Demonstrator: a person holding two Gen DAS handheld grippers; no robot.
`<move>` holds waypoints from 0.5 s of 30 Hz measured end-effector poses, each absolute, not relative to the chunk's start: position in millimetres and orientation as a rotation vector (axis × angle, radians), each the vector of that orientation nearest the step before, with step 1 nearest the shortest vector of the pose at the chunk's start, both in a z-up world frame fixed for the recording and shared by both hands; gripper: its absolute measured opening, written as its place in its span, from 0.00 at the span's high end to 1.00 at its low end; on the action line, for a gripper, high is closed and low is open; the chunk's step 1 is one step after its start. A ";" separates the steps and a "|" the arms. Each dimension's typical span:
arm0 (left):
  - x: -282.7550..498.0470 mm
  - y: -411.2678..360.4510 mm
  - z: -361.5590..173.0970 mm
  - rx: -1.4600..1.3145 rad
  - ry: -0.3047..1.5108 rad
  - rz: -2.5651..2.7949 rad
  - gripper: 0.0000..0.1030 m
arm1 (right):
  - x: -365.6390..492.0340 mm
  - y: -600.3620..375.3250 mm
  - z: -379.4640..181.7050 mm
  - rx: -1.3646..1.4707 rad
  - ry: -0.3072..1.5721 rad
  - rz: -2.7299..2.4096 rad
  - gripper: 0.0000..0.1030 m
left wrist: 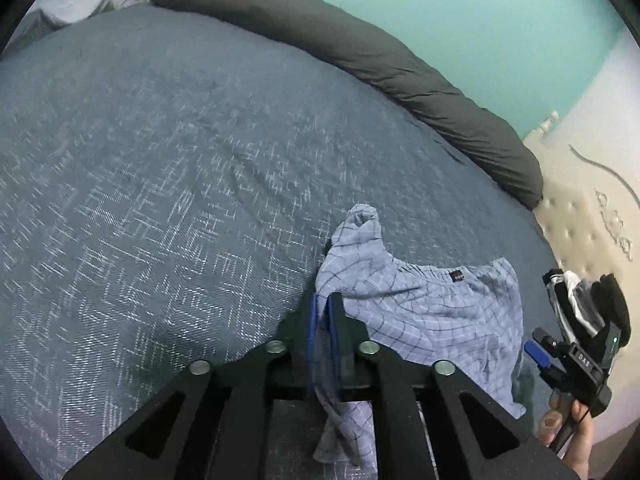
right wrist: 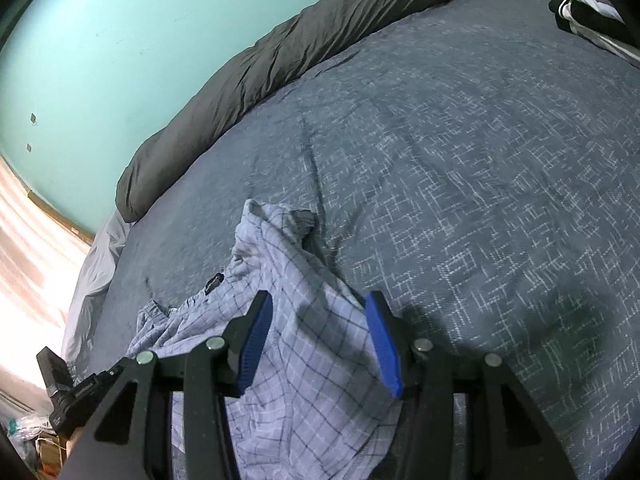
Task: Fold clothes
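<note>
Light blue plaid shorts (left wrist: 420, 312) lie crumpled on the patterned blue-grey bedcover (left wrist: 160, 200). My left gripper (left wrist: 324, 300) is shut on one edge of them; the cloth runs between its blue pads (left wrist: 311, 332) and hangs below. A hand holds my right gripper (left wrist: 538, 344) at the far right, beside the shorts. In the right wrist view the shorts (right wrist: 304, 380) spread under and between the right gripper (right wrist: 319, 298), whose blue pads (right wrist: 384, 344) stand well apart without pinching the fabric. The left gripper's black body (right wrist: 68, 392) shows at the lower left.
A dark grey rolled blanket (left wrist: 360, 52) lies along the teal wall (right wrist: 100, 40). Black-and-white folded clothes (right wrist: 584, 8) sit at the bed's far corner. A cream tufted headboard (left wrist: 580, 220) borders one side, and a light grey sheet (right wrist: 96, 264) hangs at the other.
</note>
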State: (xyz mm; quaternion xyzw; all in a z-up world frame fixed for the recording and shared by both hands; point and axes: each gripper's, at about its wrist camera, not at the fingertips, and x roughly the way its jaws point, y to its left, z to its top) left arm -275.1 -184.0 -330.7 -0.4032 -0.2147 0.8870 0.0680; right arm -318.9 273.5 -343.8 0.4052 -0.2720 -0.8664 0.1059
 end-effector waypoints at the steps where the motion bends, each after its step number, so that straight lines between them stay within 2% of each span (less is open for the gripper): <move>1: -274.2 -181.9 -327.5 -1.208 -0.628 2.683 0.85 | -318.2 274.1 -343.2 1.192 -0.803 -2.553 0.52; 4: -264.9 -176.1 -324.7 -1.217 -0.598 2.672 0.78 | -313.9 276.0 -339.0 1.170 -0.835 -2.568 0.52; 13: -239.4 -124.2 -333.9 -1.310 -0.355 2.567 0.77 | -295.1 275.3 -334.0 1.160 -0.841 -2.559 0.52; 15: -233.5 -117.2 -336.5 -1.321 -0.314 2.558 0.72 | -290.3 276.6 -333.2 1.158 -0.840 -2.566 0.52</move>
